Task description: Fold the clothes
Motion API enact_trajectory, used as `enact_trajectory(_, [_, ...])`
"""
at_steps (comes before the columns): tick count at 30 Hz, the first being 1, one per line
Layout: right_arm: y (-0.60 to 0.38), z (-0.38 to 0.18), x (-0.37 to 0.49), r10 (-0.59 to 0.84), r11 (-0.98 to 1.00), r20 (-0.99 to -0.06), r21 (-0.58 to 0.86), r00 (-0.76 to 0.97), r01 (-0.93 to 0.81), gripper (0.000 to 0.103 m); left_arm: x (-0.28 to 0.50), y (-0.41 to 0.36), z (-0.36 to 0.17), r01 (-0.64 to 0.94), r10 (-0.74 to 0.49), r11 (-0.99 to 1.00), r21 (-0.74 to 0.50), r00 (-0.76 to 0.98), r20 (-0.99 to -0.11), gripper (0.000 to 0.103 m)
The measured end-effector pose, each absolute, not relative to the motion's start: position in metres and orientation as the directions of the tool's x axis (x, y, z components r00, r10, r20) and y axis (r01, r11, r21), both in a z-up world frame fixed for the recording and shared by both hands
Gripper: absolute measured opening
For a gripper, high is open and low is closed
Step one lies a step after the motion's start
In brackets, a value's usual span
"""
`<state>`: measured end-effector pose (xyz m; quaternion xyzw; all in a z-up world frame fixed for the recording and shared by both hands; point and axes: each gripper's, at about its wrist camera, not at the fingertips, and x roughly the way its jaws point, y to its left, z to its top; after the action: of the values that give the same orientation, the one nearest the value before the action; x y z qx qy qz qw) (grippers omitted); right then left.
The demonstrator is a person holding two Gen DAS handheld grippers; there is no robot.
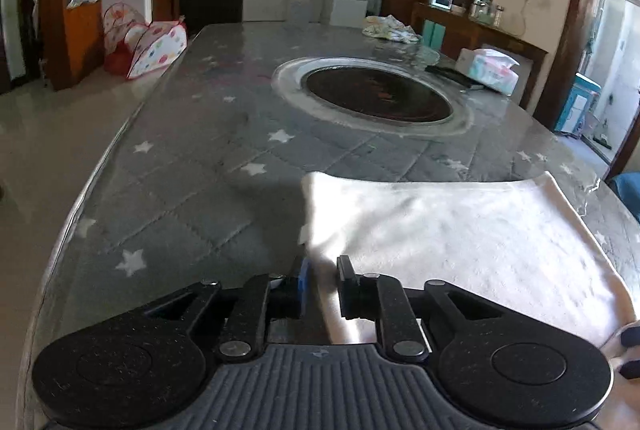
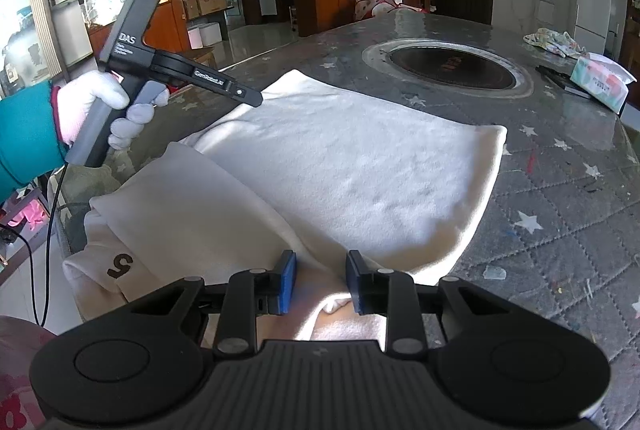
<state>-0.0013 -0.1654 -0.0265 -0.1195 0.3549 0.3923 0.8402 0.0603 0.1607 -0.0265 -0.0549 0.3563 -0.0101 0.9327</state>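
Here, folded cream fleece garment [image 2: 340, 166] on grey star-quilted tabletop [image 1: 180, 198], left gripper [image 1: 322, 270] fingers slightly parted astride its edge, right gripper [image 2: 320, 280] fingers apart over cloth, gripping nothing.

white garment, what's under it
The white garment lies on the grey star-print quilted cover of the table. Whatever lies beneath its folded layers is hidden.
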Motion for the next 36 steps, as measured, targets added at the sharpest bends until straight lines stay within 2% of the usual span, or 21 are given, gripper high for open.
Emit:
enact_trajectory(3, [-0.165, -0.021, -0.008, 0.572, 0.658, -0.680, 0.047, 0.459, -0.751, 0.027, 0.037, 0.152, -0.016, 0.037, -0.088, 0.995, -0.092, 0.759, -0.645, 0.020])
enact_trajectory(8, [-0.162, -0.026, -0.019, 0.549, 0.633, -0.687, -0.032, 0.477, -0.774, 0.027, -0.019, 0.126, 0.003, 0.182, -0.155, 0.983, -0.019, 0.773, -0.615, 0.031])
enact_trajectory(13, [-0.164, -0.014, -0.030, 0.551, 0.623, -0.651, -0.095, 0.522, -0.776, 0.027, -0.079, 0.101, 0.015, 0.314, -0.204, 0.946, 0.085, 0.777, -0.595, 0.041])
enact_trajectory(17, [-0.165, -0.022, -0.040, 0.525, 0.595, -0.678, -0.140, 0.514, -0.791, 0.026, -0.119, 0.083, 0.013, 0.401, -0.237, 0.904, 0.146, 0.757, -0.609, 0.042])
enact_trajectory(21, [-0.175, -0.013, -0.043, 0.525, 0.625, -0.656, -0.136, 0.543, -0.769, 0.025, -0.149, 0.067, 0.004, 0.477, -0.248, 0.847, 0.235, 0.746, -0.618, 0.042])
enact_trajectory(24, [-0.178, -0.010, -0.046, 0.534, 0.627, -0.645, -0.131, 0.547, -0.768, 0.026, -0.157, 0.060, -0.004, 0.524, -0.277, 0.815, 0.247, 0.727, -0.629, 0.044])
enact_trajectory(27, [-0.173, -0.024, -0.047, 0.504, 0.600, -0.680, -0.167, 0.533, -0.782, 0.025, -0.162, 0.051, -0.013, 0.555, -0.290, 0.786, 0.270, 0.719, -0.632, 0.044])
enact_trajectory(36, [-0.175, -0.003, -0.051, 0.525, 0.595, -0.638, -0.197, 0.563, -0.779, 0.025, -0.160, 0.025, -0.026, 0.615, -0.355, 0.732, 0.293, 0.711, -0.607, 0.044])
